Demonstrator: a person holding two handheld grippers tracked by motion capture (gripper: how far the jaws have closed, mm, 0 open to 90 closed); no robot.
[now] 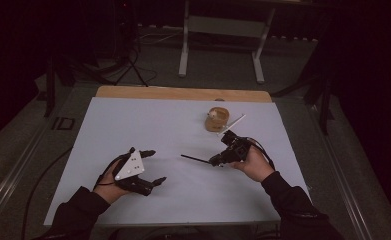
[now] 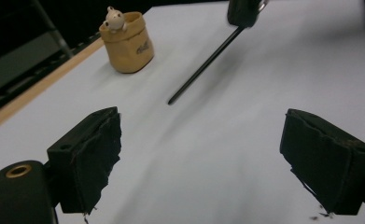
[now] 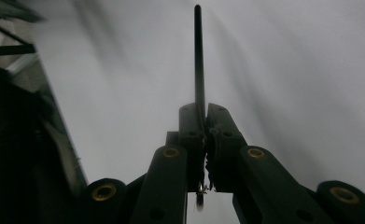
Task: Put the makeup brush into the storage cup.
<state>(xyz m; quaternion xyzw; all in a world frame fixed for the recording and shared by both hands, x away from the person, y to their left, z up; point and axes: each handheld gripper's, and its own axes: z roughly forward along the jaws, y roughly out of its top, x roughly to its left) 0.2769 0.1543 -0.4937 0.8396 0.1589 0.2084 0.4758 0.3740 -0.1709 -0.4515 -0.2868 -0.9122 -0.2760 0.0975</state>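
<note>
Right gripper (image 1: 217, 161): jaws clamped on thin black stick (image 1: 195, 159), tip pointing 9 o'clock. Left gripper (image 1: 155, 166): jaws wide apart, empty. Tan pot (image 1: 216, 120) with figurine, 12 o'clock from stick, on white table (image 1: 148, 125).

On the tabletop (image 1: 183, 130), a cup (image 1: 217, 119) sits far right; a stick (image 1: 231, 124) lies just right of it.
</note>
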